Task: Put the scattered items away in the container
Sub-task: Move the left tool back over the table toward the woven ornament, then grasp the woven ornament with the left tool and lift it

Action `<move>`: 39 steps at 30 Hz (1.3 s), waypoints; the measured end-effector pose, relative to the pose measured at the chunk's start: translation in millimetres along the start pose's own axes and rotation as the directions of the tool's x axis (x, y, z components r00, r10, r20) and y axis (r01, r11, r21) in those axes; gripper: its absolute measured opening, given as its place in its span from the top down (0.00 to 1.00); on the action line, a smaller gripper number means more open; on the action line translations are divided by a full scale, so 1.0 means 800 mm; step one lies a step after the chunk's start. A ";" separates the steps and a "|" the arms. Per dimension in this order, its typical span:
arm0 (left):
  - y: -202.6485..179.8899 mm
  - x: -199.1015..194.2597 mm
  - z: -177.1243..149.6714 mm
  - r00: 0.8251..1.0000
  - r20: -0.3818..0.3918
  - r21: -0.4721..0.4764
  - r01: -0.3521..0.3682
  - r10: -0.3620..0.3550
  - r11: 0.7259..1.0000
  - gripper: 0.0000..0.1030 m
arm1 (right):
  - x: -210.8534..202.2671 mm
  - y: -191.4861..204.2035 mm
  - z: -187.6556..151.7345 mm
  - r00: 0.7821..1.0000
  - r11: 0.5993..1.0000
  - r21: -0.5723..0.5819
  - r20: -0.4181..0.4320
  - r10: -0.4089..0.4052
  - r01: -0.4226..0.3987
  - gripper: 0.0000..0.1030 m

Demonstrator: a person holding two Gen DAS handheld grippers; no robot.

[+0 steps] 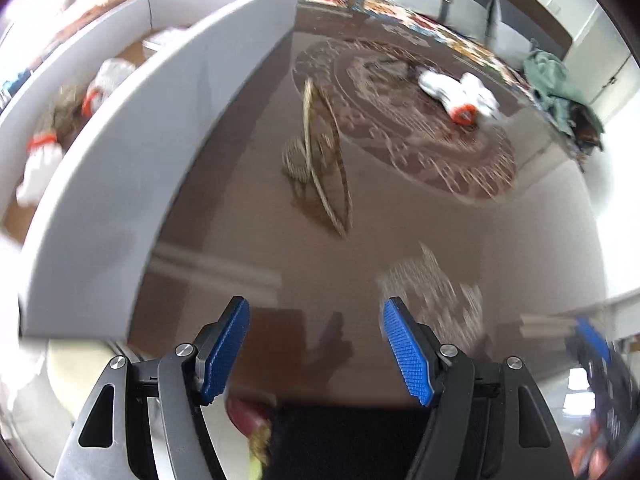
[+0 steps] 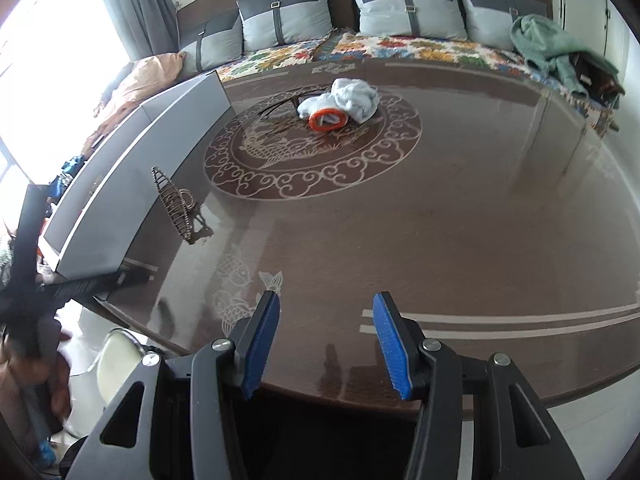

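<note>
While both cameras look out over the brown patterned surface (image 2: 460, 216), I see my left tongs (image 1: 316, 346) spread wide with nothing between the blue pads, hovering just beside the near corner of the white container (image 1: 120, 184). My right tongs (image 2: 326, 340) are also wide apart and empty, above the near edge of the surface.

Inside the container, from the left wrist view, I can make out white gloves with orange cuffs (image 1: 40, 164) lying on its brown bottom, one near the front and another (image 1: 106, 84) further back, though motion blur softens them. The container stands at the left edge of the surface, its long wall running away from me.

Out on the surface, a bundle of white gloves (image 2: 344, 104) with an orange cuff lies on the far part of the round ornamental pattern, well apart from the container. In the left wrist view the same bundle (image 1: 460, 96) appears blurred at the upper right. A small woven wicker piece (image 2: 176, 204) stands just beside the container's long wall; in the left view it (image 1: 316, 160) sits between the tongs and the round pattern.

Behind the surface runs a bench with grey cushions (image 2: 412, 8), and a green garment (image 2: 556, 44) is heaped at its right end.
</note>
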State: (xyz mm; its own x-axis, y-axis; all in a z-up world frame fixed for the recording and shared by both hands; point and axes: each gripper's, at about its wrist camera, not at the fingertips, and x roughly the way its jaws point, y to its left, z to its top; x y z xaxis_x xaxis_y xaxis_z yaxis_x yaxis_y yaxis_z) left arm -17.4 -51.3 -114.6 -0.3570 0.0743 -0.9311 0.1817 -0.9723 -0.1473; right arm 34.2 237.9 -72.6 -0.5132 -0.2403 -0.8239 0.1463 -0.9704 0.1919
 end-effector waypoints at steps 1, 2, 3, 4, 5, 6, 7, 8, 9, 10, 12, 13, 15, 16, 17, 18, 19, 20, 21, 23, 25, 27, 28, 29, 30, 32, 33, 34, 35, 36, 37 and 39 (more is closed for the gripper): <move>-0.002 0.007 0.009 1.000 0.003 -0.009 -0.017 0.017 1.000 0.33 | 0.002 -0.003 -0.002 1.000 1.000 0.008 -0.003 0.009 -0.009 0.51; -0.003 0.013 0.018 0.999 0.006 -0.018 -0.033 0.034 0.999 0.34 | 0.004 -0.006 -0.003 1.000 1.000 0.015 -0.006 0.018 -0.018 0.51; -0.005 0.020 0.027 0.999 0.009 -0.028 -0.050 0.050 0.998 0.34 | 0.005 -0.010 -0.004 1.000 1.000 0.022 -0.010 0.020 -0.020 0.51; -0.007 0.027 0.036 0.998 0.012 -0.037 -0.067 0.067 0.997 0.33 | 0.007 -0.014 -0.004 1.000 0.999 0.029 -0.014 0.023 -0.022 0.51; -0.009 0.034 0.045 0.996 0.014 -0.047 -0.083 0.084 0.995 0.34 | 0.009 -0.018 -0.005 1.000 0.999 0.036 -0.018 0.025 -0.025 0.51; -0.010 0.040 0.054 0.995 0.016 -0.056 -0.100 0.101 0.993 0.34 | 0.011 -0.022 -0.005 0.999 0.999 0.043 -0.021 0.028 -0.027 0.51; -0.012 0.047 0.063 0.993 0.019 -0.065 -0.116 0.118 0.991 0.34 | 0.012 -0.025 -0.005 0.999 0.998 0.049 -0.023 0.028 -0.027 0.51; -0.014 0.054 0.072 0.991 0.021 -0.075 -0.132 0.134 0.988 0.34 | 0.013 -0.028 -0.005 0.999 0.998 0.056 -0.026 0.034 -0.032 0.51; -0.016 0.061 0.081 0.988 0.023 -0.084 -0.149 0.151 0.985 0.34 | 0.015 -0.031 -0.006 0.999 0.997 0.063 -0.029 0.040 -0.038 0.51; -0.018 0.067 0.088 0.986 0.021 -0.091 -0.163 0.165 0.982 0.34 | 0.017 -0.034 -0.007 0.998 0.997 0.071 -0.031 0.046 -0.044 0.51; -0.021 0.080 0.094 0.984 0.005 -0.092 -0.176 0.178 0.980 0.33 | 0.020 -0.035 -0.008 0.998 0.996 0.074 -0.043 0.053 -0.049 0.51; -0.021 0.084 0.095 0.983 -0.001 -0.093 -0.184 0.184 0.979 0.33 | 0.023 -0.035 -0.008 0.997 0.996 0.073 -0.050 0.058 -0.055 0.51; -0.020 0.087 0.095 0.980 0.001 -0.099 -0.198 0.199 0.975 0.32 | 0.028 -0.035 -0.008 0.996 0.995 0.071 -0.059 0.068 -0.064 0.51; -0.020 0.087 0.096 0.979 0.003 -0.102 -0.202 0.204 0.974 0.32 | 0.029 -0.034 -0.007 0.995 0.995 0.068 -0.061 0.075 -0.071 0.51; -0.019 0.087 0.096 0.979 0.003 -0.105 -0.205 0.206 0.973 0.30 | 0.030 -0.034 -0.007 0.995 0.995 0.064 -0.060 0.079 -0.076 0.51; -0.017 0.088 0.097 0.977 -0.002 -0.111 -0.213 0.215 0.971 0.25 | 0.031 -0.033 -0.006 0.995 0.995 0.060 -0.060 0.081 -0.078 0.51; -0.015 0.089 0.098 0.974 -0.009 -0.119 -0.226 0.226 0.967 0.18 | 0.031 -0.033 -0.005 0.995 0.995 0.056 -0.059 0.084 -0.081 0.51; -0.013 0.090 0.098 0.972 -0.015 -0.127 -0.234 0.233 0.964 0.16 | 0.030 -0.034 -0.005 0.994 0.995 0.056 -0.058 0.088 -0.085 0.51; -0.009 0.091 0.098 0.973 -0.021 -0.138 -0.230 0.229 0.963 0.13 | 0.030 -0.035 -0.005 0.994 0.995 0.055 -0.060 0.090 -0.087 0.51; -0.002 0.092 0.097 0.976 -0.029 -0.165 -0.217 0.215 0.962 0.09 | 0.030 -0.037 -0.006 0.994 0.995 0.054 -0.063 0.092 -0.089 0.51; 0.002 0.093 0.096 0.976 -0.031 -0.174 -0.216 0.214 0.961 0.05 | 0.029 -0.041 -0.008 0.994 0.995 0.056 -0.067 0.091 -0.087 0.51; 0.003 0.095 0.096 0.976 -0.031 -0.177 -0.220 0.217 0.959 0.03 | 0.028 -0.045 -0.011 0.993 0.994 0.062 -0.073 0.089 -0.085 0.51; 0.003 0.095 0.096 0.975 -0.034 -0.180 -0.220 0.218 0.959 0.01 | 0.027 -0.047 -0.011 0.993 0.994 0.067 -0.076 0.089 -0.084 0.51; 0.004 0.096 0.095 0.975 -0.038 -0.186 -0.222 0.219 0.957 0.00 | 0.027 -0.049 -0.012 0.993 0.994 0.069 -0.075 0.088 -0.083 0.51; 0.005 0.097 0.096 0.975 -0.042 -0.190 -0.223 0.219 0.956 0.00 | 0.026 -0.051 -0.013 0.993 0.994 0.071 -0.073 0.088 -0.082 0.51; 0.005 0.098 0.097 0.975 -0.052 -0.192 -0.224 0.218 0.956 0.00 | 0.024 -0.052 -0.015 0.994 0.994 0.074 -0.068 0.087 -0.082 0.51; 0.005 0.098 0.097 0.975 -0.056 -0.193 -0.224 0.217 0.955 0.00 | 0.023 -0.052 -0.015 0.994 0.994 0.076 -0.068 0.088 -0.082 0.51; 0.005 0.098 0.098 0.974 -0.061 -0.194 -0.224 0.216 0.955 0.00 | 0.024 -0.053 -0.016 0.994 0.993 0.079 -0.068 0.089 -0.083 0.51; 0.004 0.099 0.099 0.974 -0.064 -0.194 -0.224 0.216 0.955 0.00 | 0.024 -0.052 -0.017 0.993 0.993 0.081 -0.071 0.091 -0.085 0.51; 0.005 0.099 0.098 0.974 -0.065 -0.195 -0.224 0.215 0.955 0.00 | 0.025 -0.052 -0.018 0.993 0.993 0.083 -0.073 0.093 -0.087 0.51; 0.005 0.097 0.095 0.974 -0.065 -0.195 -0.224 0.215 0.955 0.00 | 0.025 -0.052 -0.018 0.993 0.993 0.082 -0.074 0.093 -0.087 0.51; 0.005 0.096 0.093 0.974 -0.065 -0.194 -0.224 0.216 0.955 0.00 | 0.025 -0.050 -0.019 0.993 0.993 0.080 -0.077 0.094 -0.088 0.51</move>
State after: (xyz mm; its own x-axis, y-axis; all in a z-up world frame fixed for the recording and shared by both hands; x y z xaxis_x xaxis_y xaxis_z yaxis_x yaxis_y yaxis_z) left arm -112.3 -66.3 -161.7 -0.2489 -0.1227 -0.9607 0.4310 -0.9023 0.0036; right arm 30.9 272.6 -104.9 -0.4310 -0.3279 -0.8407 0.1225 -0.9443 0.3056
